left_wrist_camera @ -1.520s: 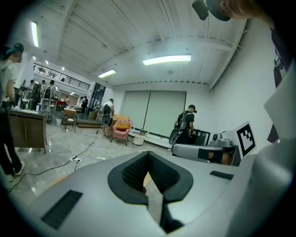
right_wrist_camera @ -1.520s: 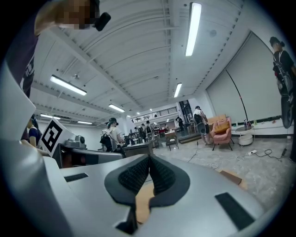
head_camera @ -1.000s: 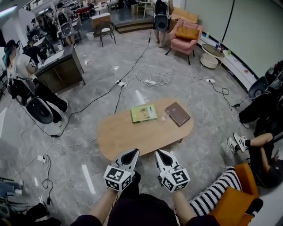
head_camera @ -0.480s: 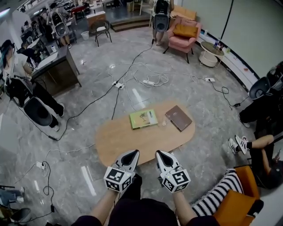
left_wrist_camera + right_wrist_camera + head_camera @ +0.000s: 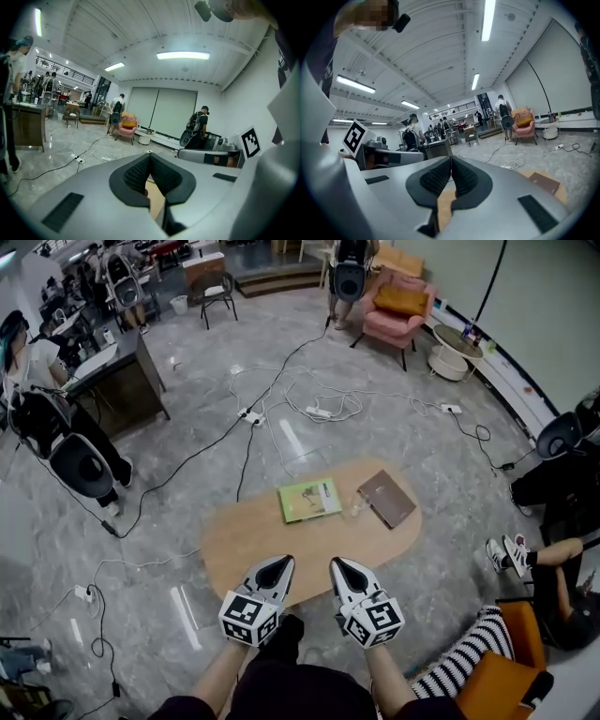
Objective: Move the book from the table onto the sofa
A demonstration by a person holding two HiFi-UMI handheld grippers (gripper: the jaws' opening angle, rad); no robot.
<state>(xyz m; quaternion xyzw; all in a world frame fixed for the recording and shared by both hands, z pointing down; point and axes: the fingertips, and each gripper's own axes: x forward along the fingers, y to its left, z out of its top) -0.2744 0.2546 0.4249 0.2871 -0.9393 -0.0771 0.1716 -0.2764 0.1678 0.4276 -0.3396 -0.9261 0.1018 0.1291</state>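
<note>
Two books lie on the oval wooden table (image 5: 244, 545): a green book (image 5: 310, 500) near its middle and a brown book (image 5: 387, 499) toward its right end. The brown book (image 5: 543, 182) also shows in the right gripper view. My left gripper (image 5: 281, 562) and right gripper (image 5: 336, 564) are side by side over the table's near edge, both shut with nothing between the jaws, well short of both books. An orange sofa (image 5: 497, 676) with a striped cushion (image 5: 450, 657) stands at the lower right.
Cables (image 5: 281, 399) run across the grey floor beyond the table. A pink armchair (image 5: 398, 306) and a small round table (image 5: 452, 354) stand at the back right. A seated person's legs (image 5: 525, 549) are to the right, and a desk (image 5: 117, 371) with people is to the left.
The table has grown slightly larger and sits lower in the head view, so I have come closer. Both shut grippers now reach further over its near edge.
</note>
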